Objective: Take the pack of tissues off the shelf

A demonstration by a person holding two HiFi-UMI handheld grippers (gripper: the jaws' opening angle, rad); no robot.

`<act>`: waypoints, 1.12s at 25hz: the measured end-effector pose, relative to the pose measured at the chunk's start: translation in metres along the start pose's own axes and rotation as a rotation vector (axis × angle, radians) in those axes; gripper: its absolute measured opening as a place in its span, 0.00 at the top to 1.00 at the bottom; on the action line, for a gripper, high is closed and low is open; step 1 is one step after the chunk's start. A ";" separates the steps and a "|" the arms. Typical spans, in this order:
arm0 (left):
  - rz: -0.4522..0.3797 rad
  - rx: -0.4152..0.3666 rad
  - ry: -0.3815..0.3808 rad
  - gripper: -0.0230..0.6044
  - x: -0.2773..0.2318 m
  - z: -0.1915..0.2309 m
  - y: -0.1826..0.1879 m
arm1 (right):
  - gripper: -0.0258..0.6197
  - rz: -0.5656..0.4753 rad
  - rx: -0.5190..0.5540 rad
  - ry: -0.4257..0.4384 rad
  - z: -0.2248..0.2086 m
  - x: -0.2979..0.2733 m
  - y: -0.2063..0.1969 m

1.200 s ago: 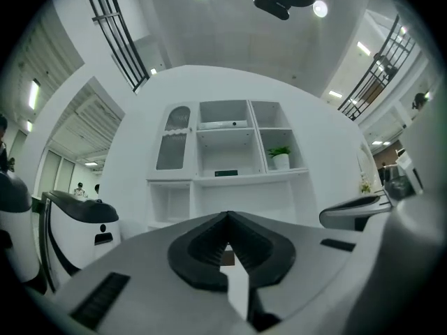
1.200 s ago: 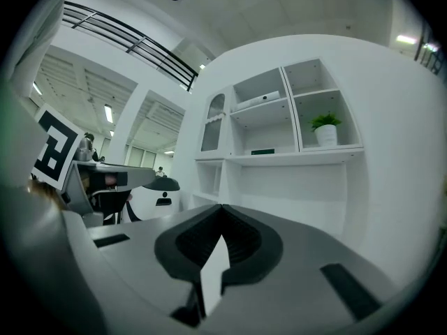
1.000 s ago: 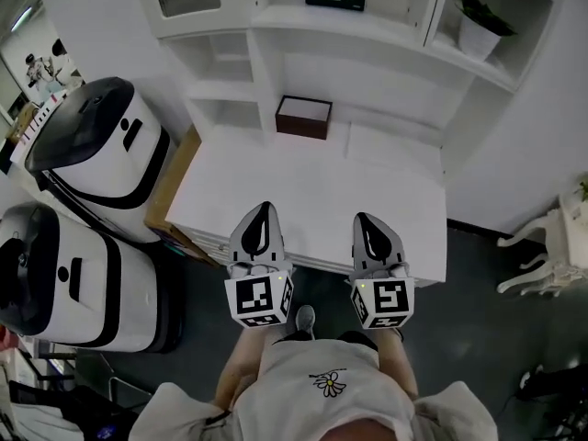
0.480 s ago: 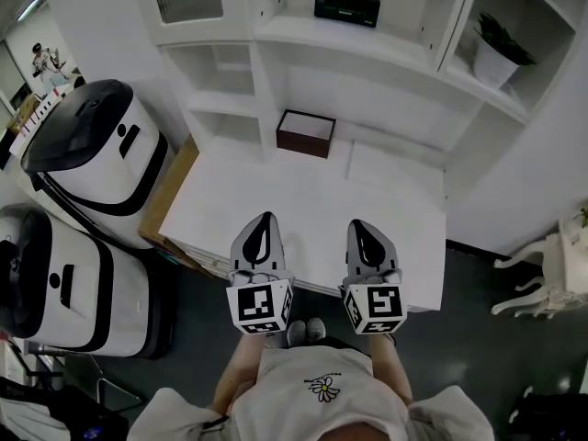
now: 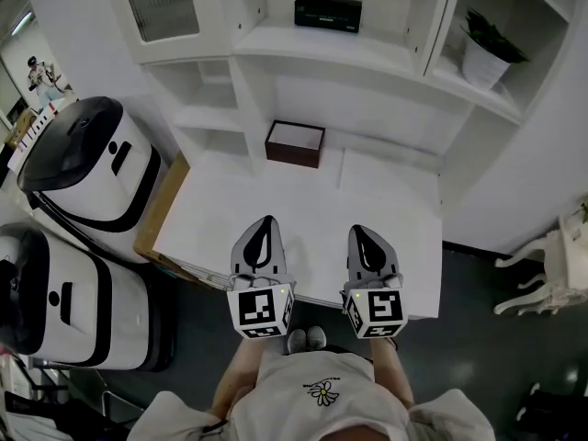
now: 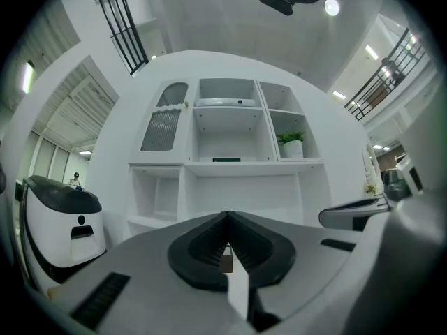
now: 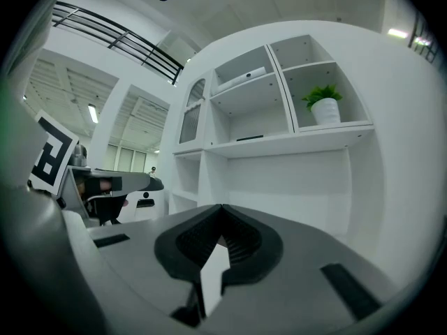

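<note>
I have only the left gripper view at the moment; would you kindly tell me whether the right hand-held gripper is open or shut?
Observer: The right hand-held gripper is shut, with nothing between its jaws.
Operator: Thank you. What lies on the desk beyond the two grippers?
Observer: A brown box with a white top sits at the back of the desk, left of its middle.
Operator: I see one white machine at my left; is that all?
Observer: No. The head view shows that white machine and a second one nearer the person, both left of the desk.
</note>
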State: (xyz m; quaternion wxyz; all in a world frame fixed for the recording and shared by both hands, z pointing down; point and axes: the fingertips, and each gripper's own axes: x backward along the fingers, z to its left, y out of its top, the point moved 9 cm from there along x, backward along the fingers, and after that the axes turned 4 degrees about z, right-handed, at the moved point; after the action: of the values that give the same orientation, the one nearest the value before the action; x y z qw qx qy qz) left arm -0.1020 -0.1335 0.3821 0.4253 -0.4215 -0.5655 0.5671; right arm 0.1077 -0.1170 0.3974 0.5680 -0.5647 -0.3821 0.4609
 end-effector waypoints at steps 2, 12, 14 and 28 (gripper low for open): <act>0.002 -0.001 0.001 0.97 -0.001 -0.001 0.000 | 0.96 0.006 -0.003 0.000 -0.001 -0.001 -0.004; -0.055 -0.050 0.006 0.97 -0.030 0.009 0.035 | 0.96 -0.166 -0.060 0.066 -0.031 -0.047 0.096; -0.073 -0.064 0.010 0.97 -0.040 0.013 0.047 | 0.96 -0.201 -0.037 0.082 -0.043 -0.065 0.136; -0.188 -0.042 -0.042 0.97 -0.135 0.030 0.127 | 0.96 -0.140 0.163 0.101 -0.092 -0.217 0.314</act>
State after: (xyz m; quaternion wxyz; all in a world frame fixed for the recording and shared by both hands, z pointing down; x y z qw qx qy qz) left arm -0.0933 -0.2718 0.2553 0.4559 -0.3634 -0.6230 0.5216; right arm 0.1052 -0.3705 0.0976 0.6614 -0.5111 -0.3527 0.4206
